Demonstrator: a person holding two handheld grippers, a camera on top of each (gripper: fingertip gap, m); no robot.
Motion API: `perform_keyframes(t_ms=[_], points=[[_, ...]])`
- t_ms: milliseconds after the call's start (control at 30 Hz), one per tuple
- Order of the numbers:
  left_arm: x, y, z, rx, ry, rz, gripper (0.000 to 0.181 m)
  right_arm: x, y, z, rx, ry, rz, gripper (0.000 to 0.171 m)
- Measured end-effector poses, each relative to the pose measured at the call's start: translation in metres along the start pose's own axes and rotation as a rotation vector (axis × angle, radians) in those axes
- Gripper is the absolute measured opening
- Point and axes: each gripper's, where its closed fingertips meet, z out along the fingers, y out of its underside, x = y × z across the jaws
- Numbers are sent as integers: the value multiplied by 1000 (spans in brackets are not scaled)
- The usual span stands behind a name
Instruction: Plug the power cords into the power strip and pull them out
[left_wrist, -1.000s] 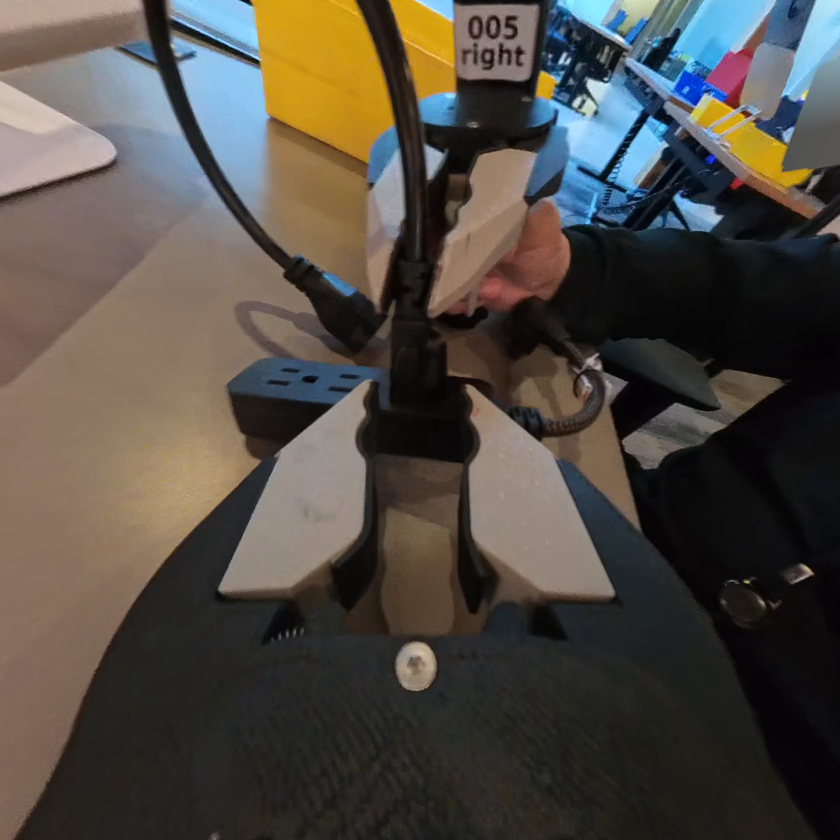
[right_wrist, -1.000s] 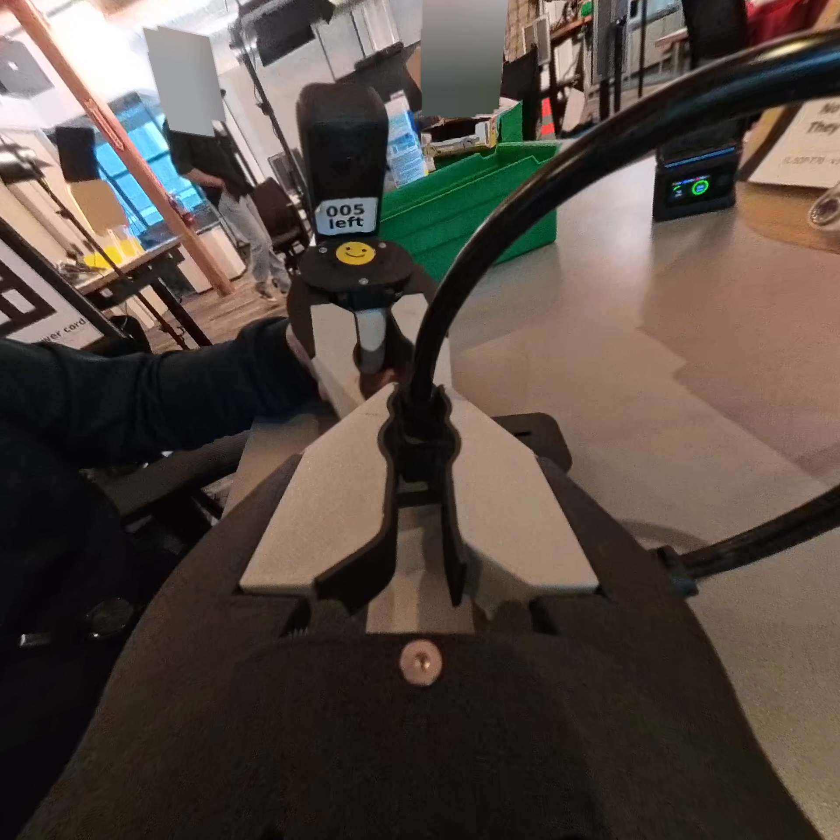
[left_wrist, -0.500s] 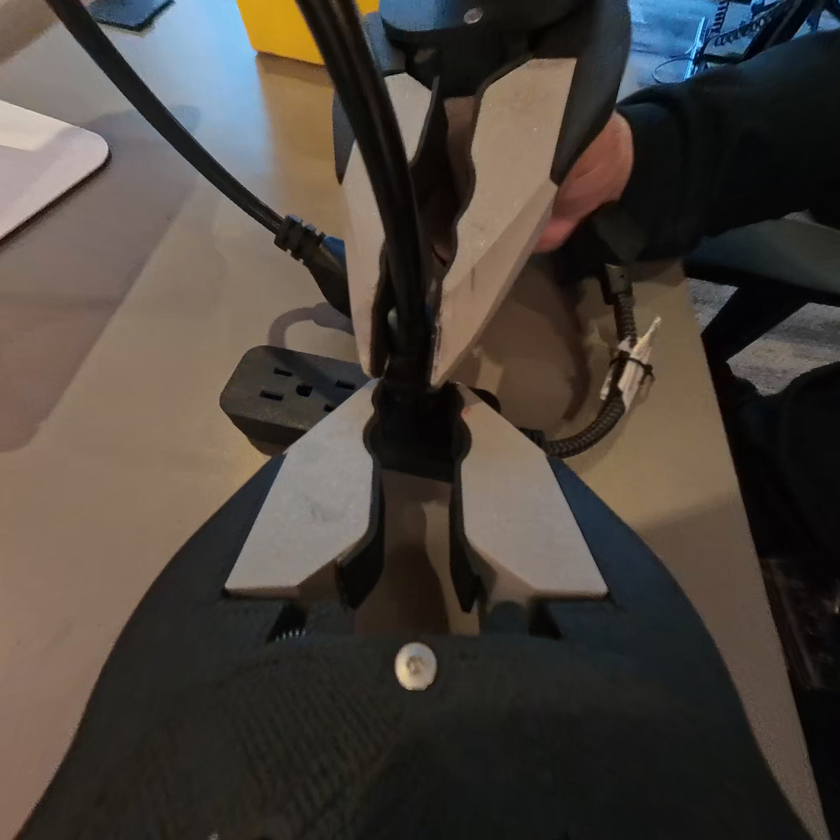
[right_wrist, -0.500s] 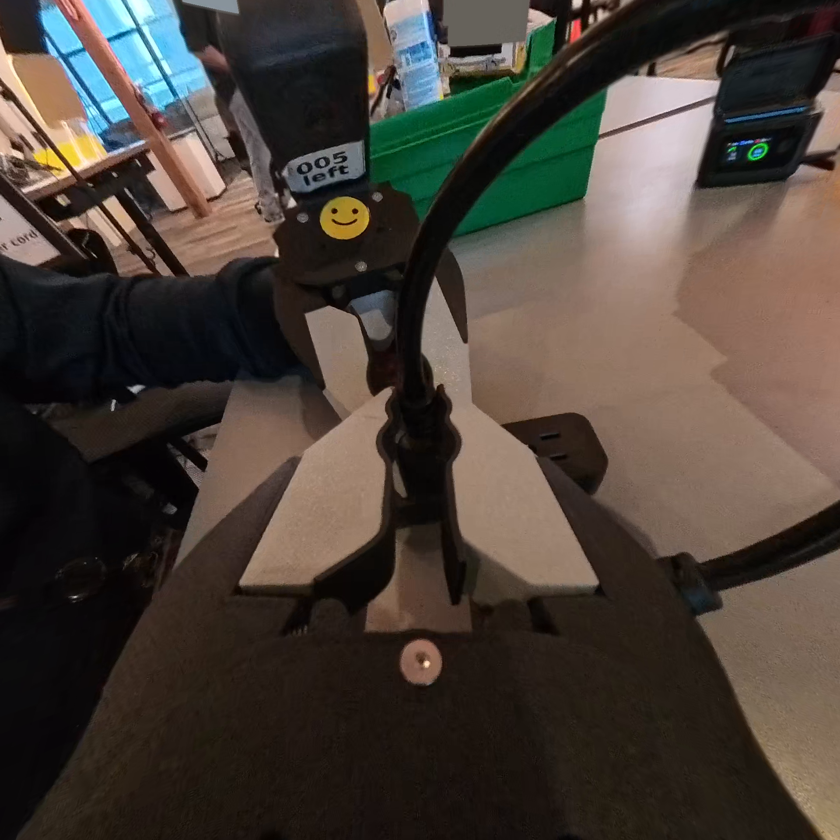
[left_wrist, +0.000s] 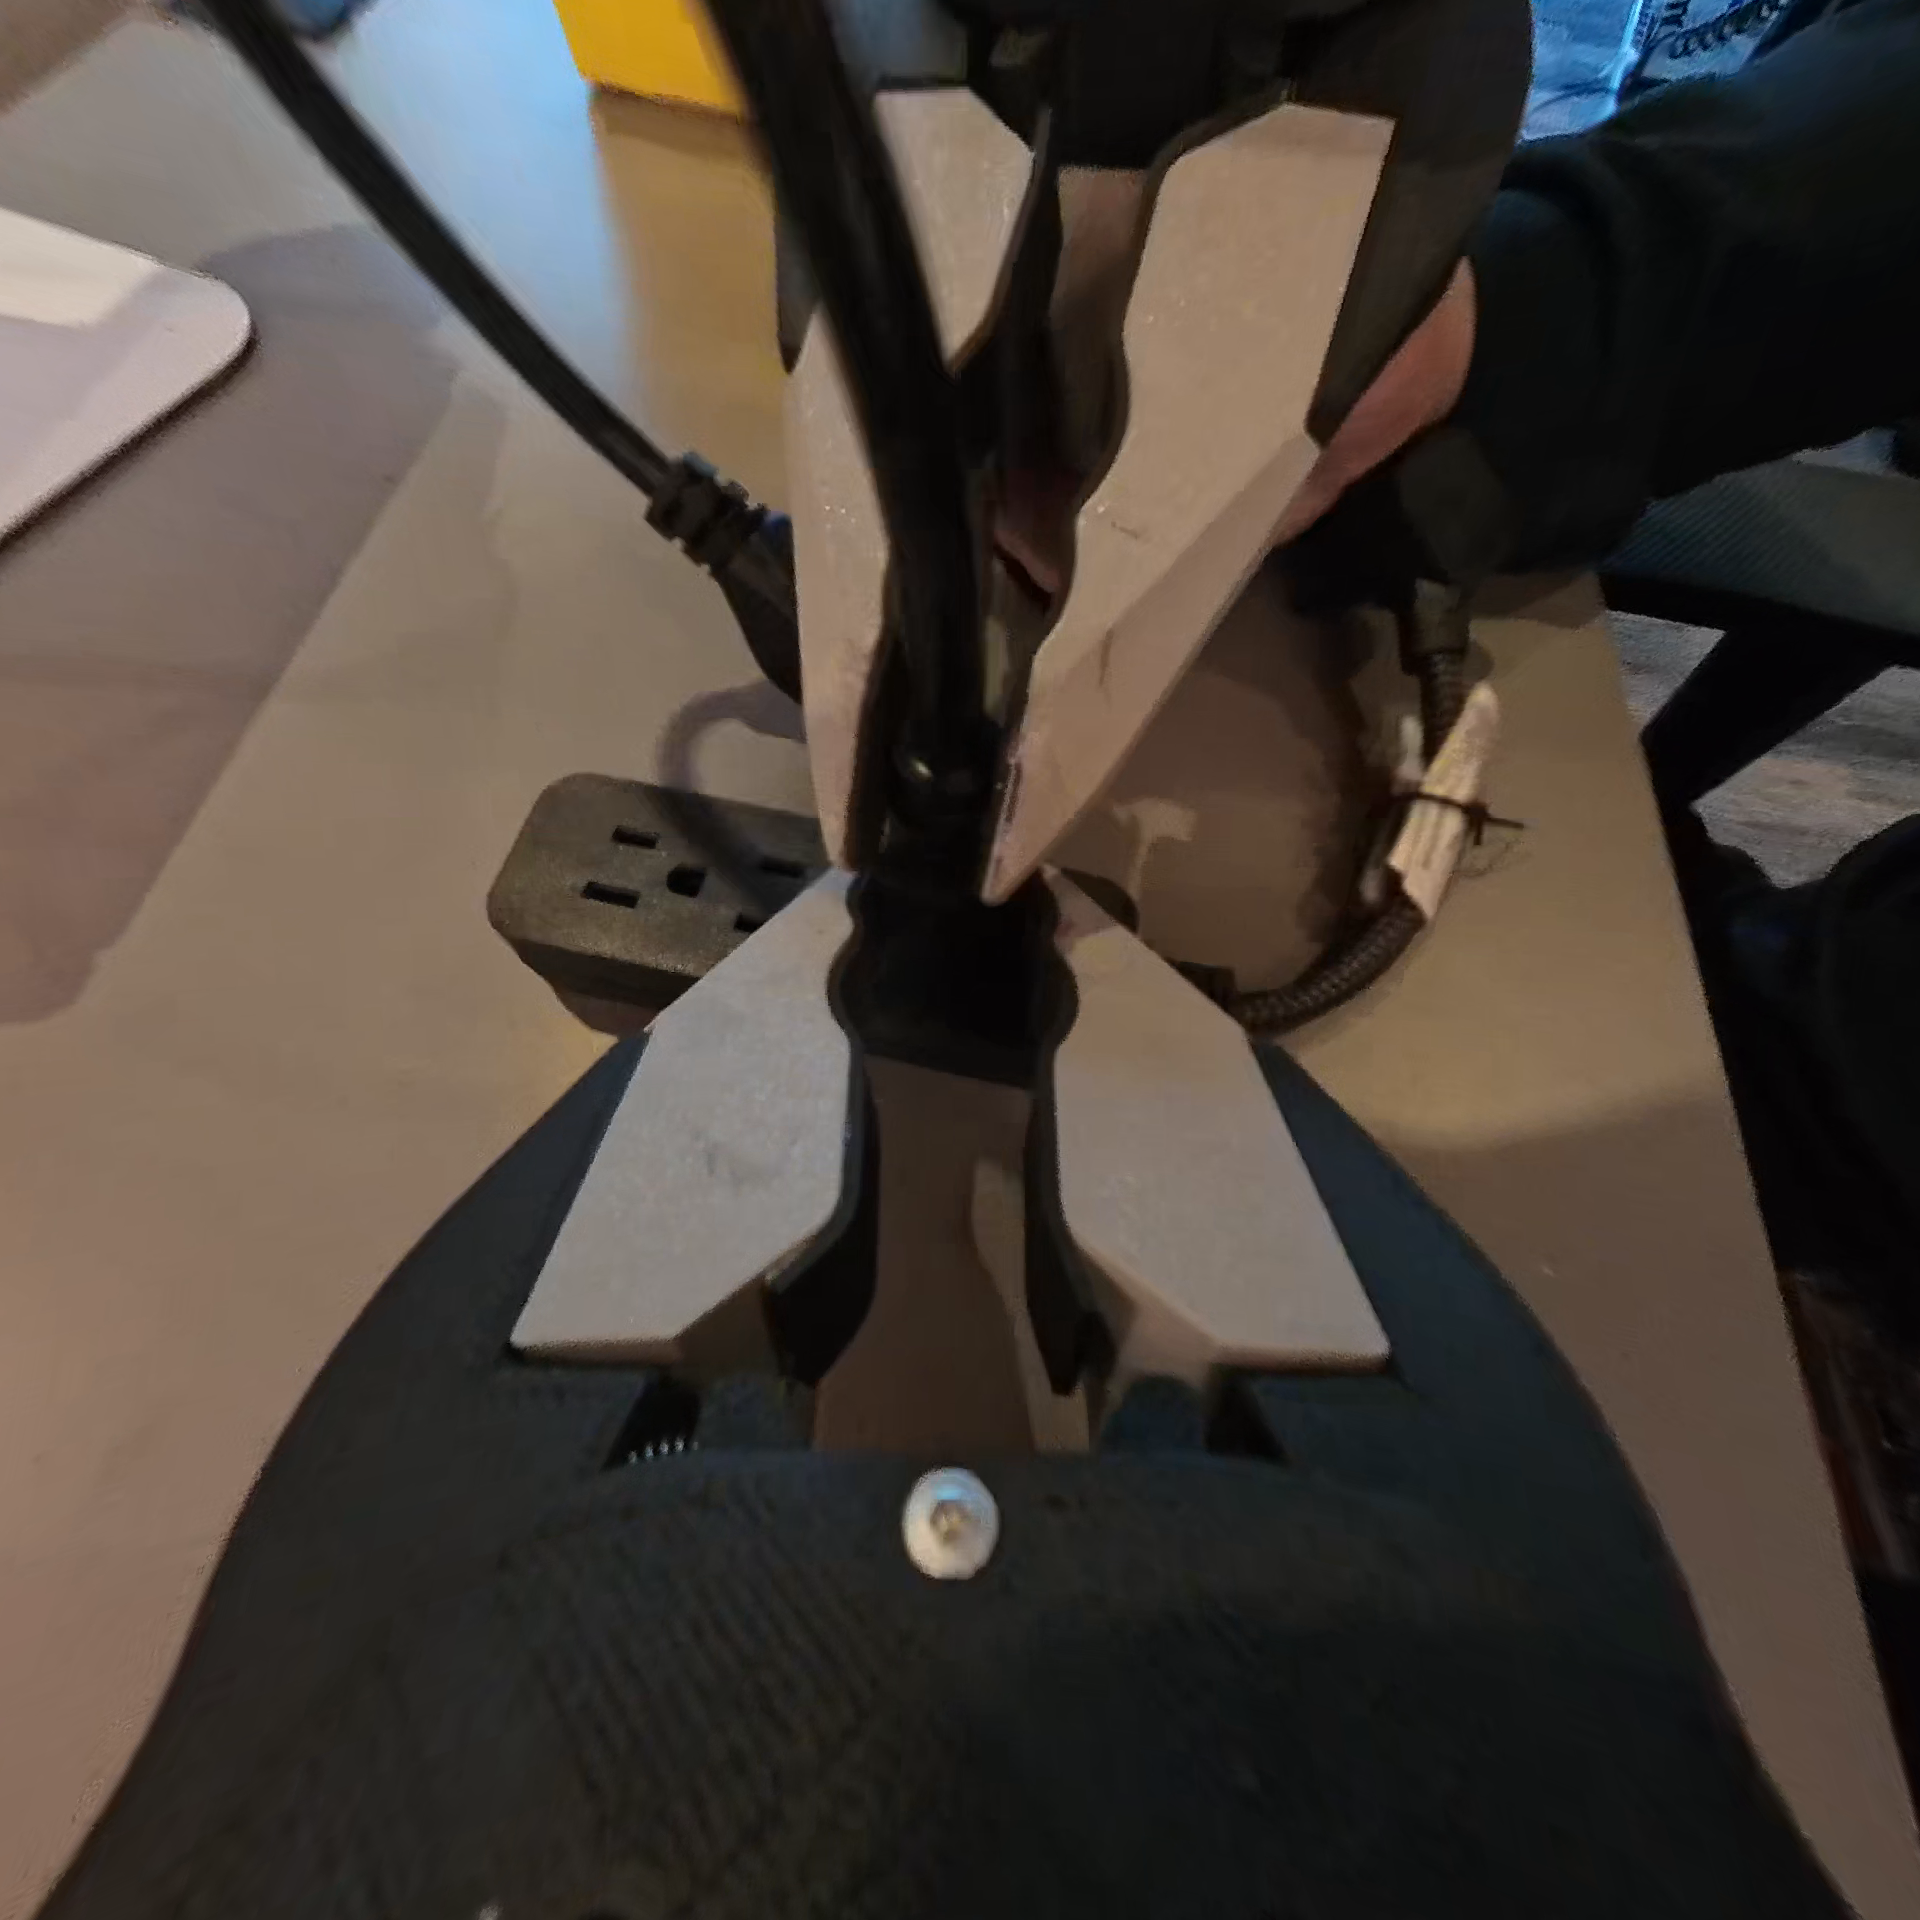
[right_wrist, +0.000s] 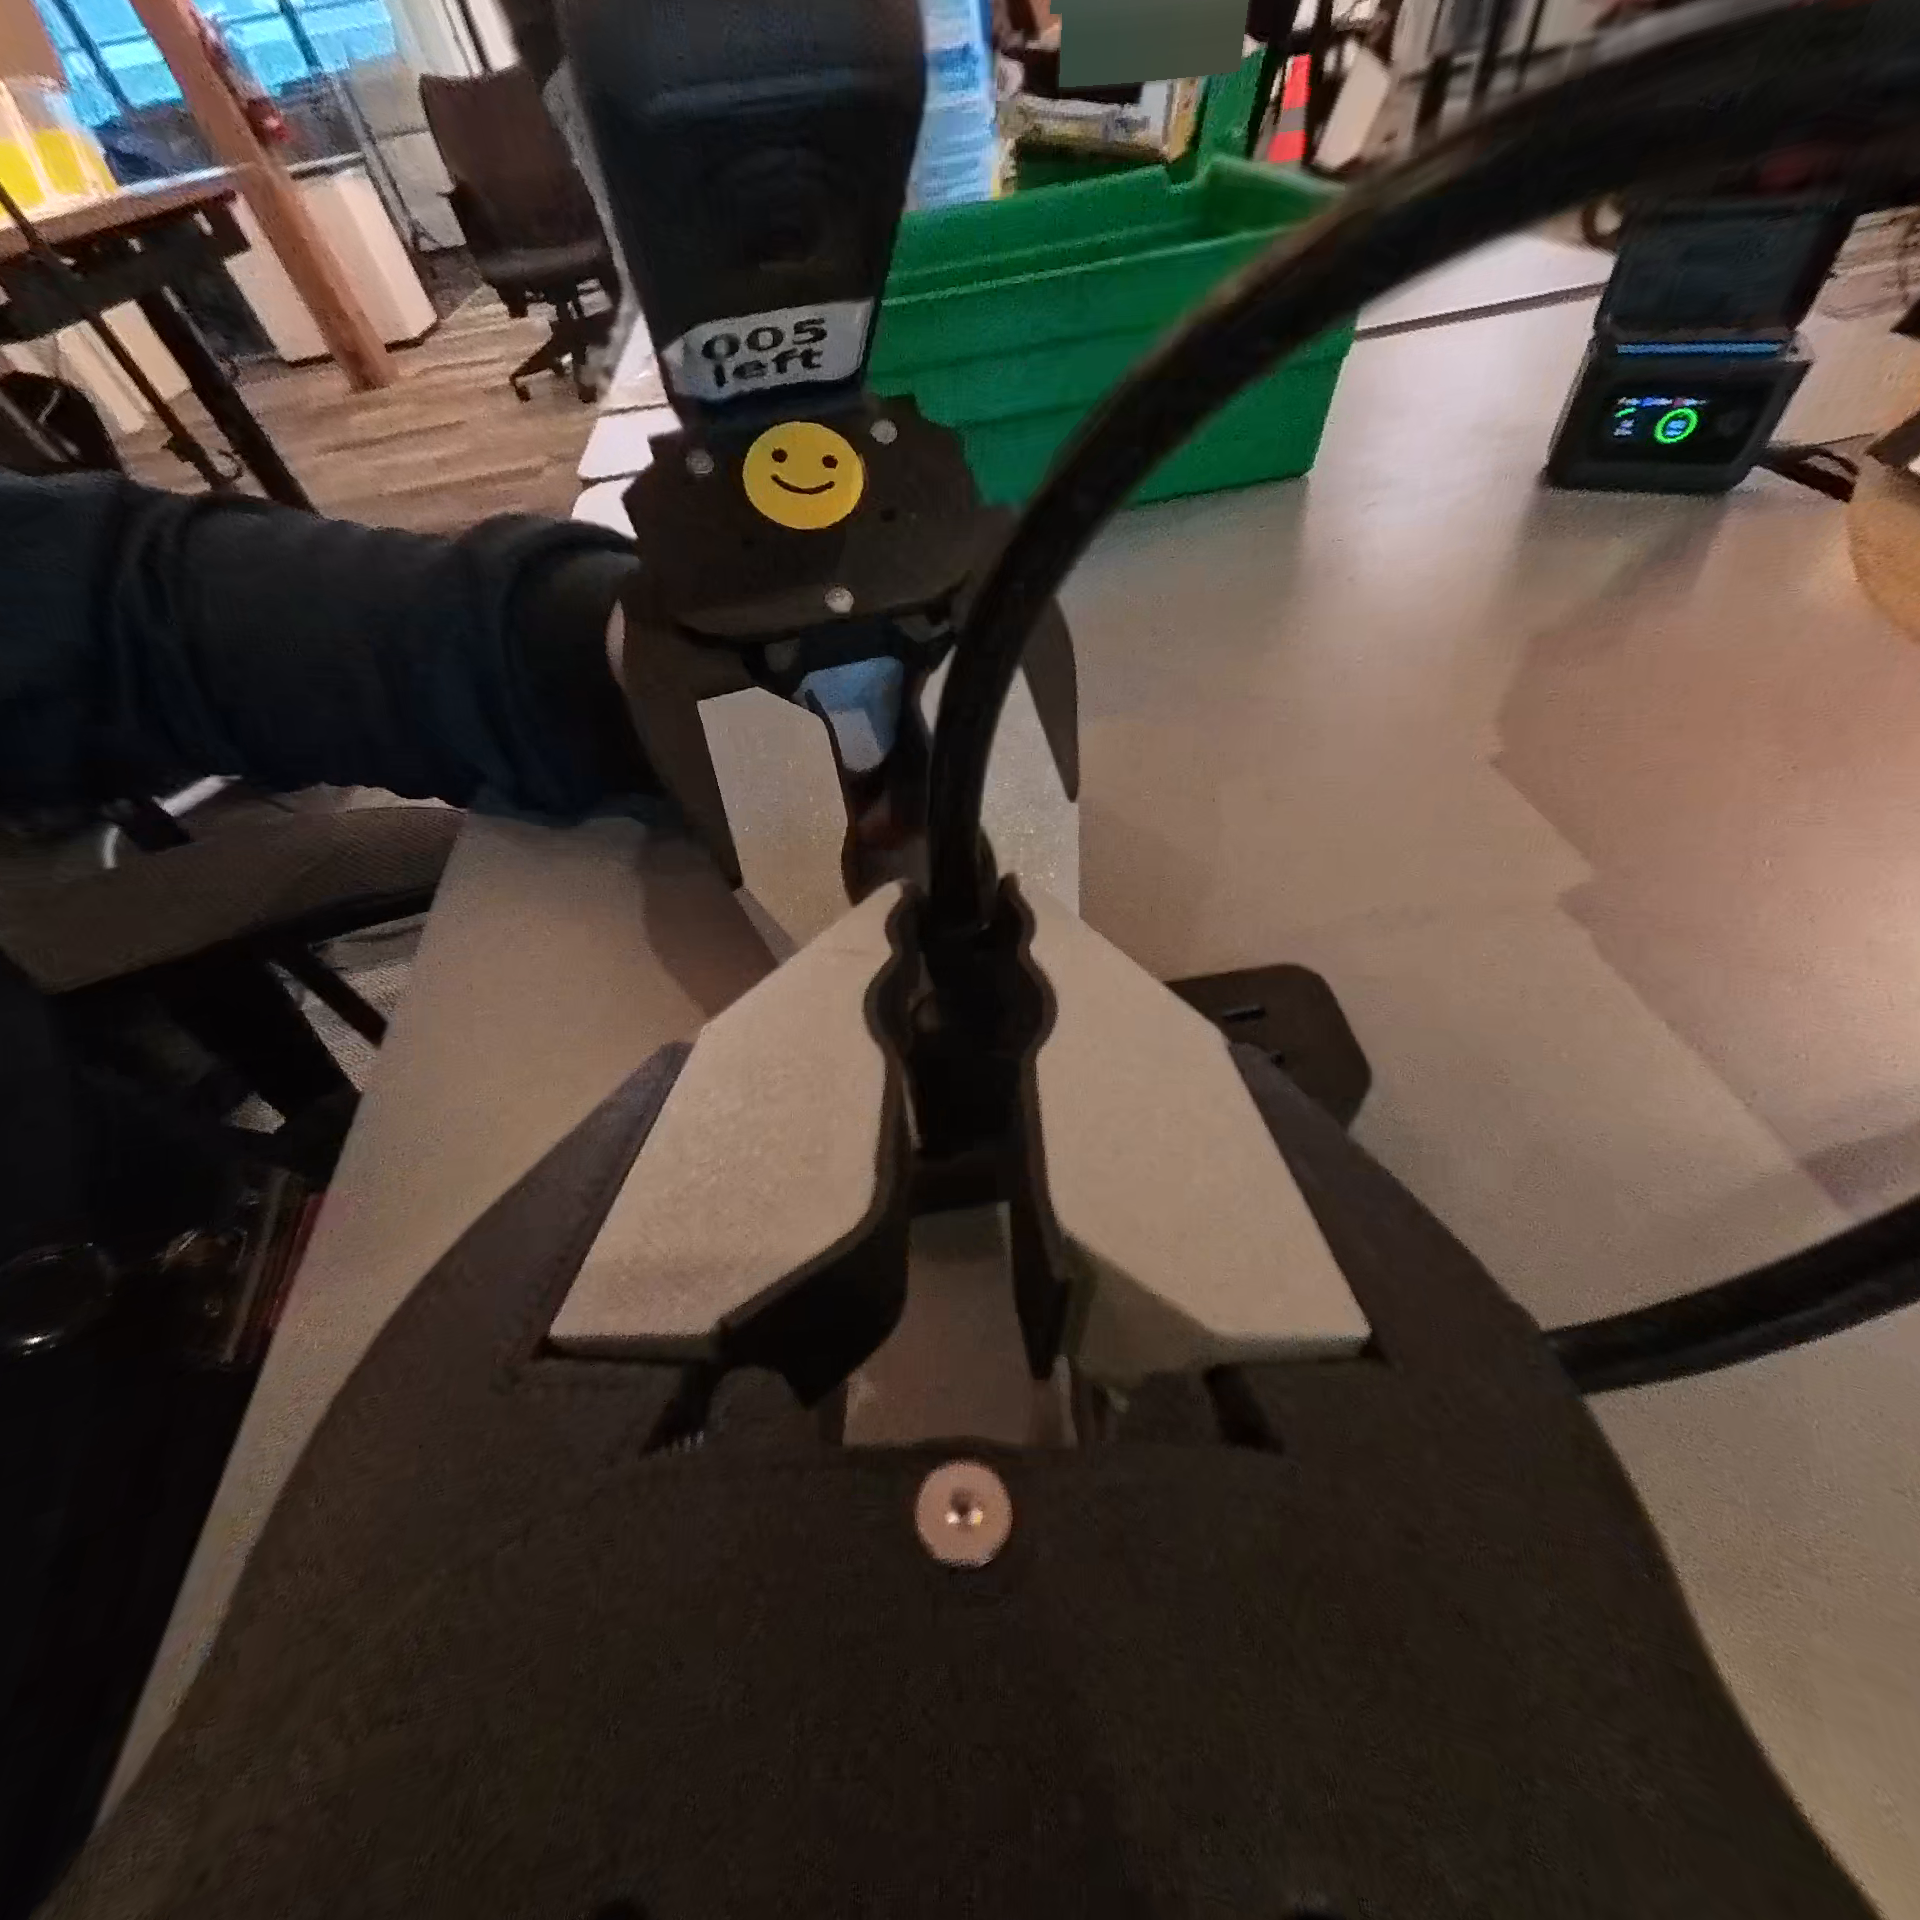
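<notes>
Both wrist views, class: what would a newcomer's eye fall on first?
Two claws meeting nose to nose mid-frame: the left claw clamps the black power strip, while the right claw grips a black plug above it. Behind sit a green bin and a yellow smiley sticker.

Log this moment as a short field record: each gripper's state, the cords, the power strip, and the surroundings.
left gripper: shut on the power strip, pinning it to the table
right gripper: shut on the plug, upright over the strip
plug seated: cannot tell, hidden by fingers
cord: arcs up and right from the plug
second cord: loose, lying on the table behind the strip
free outlets: some visible on the strip's far-left end
background: green bin
</notes>
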Motion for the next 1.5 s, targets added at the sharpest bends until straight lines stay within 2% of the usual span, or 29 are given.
perform_keyframes(t_ms=[100,267,400,500,633,800,933,1033,1100,1133,1200,1233,1333,1400,1500], points=[[-2,0,0,3,-33,9,29,3,-1,1,11,-11,61,11],[-2,-2,1,8,-18,-4,28,-1,1,-3,-16,34,-50,11],[-7,-1,0,6,-65,-23,28,8,-1,1,-2,38,29,12],[0,-1,1,5,-11,-6,28,-3,2,-3,-38,54,-75,11],[-7,-1,1,6,-62,-33,30,10,-1,0,-6,31,53,11],[6,0,-1,7,-4,24,28,-8,1,-3,-29,16,-96,11],[-9,0,-1,5,-58,-31,33,10,-2,1,7,41,40,11],[8,3,-4,1,13,14,28,-12,1,1,-12,1,-105,11],[10,3,-5,0,16,35,27,-12,0,-1,2,-24,-94,12],[10,3,-6,2,19,34,28,-9,0,-1,10,-21,-79,12],[17,2,-13,21,68,25,57,0,-2,-4,25,3,-44,12],[19,2,-16,32,86,19,66,2,-3,-6,35,-5,-20,12],[14,6,-26,45,75,-16,59,3,-5,-13,67,-21,20,12],[5,12,-26,10,44,-47,75,1,-9,-15,94,-33,45,11],[4,14,-21,-17,29,-14,75,0,-10,-12,102,-54,65,12]])
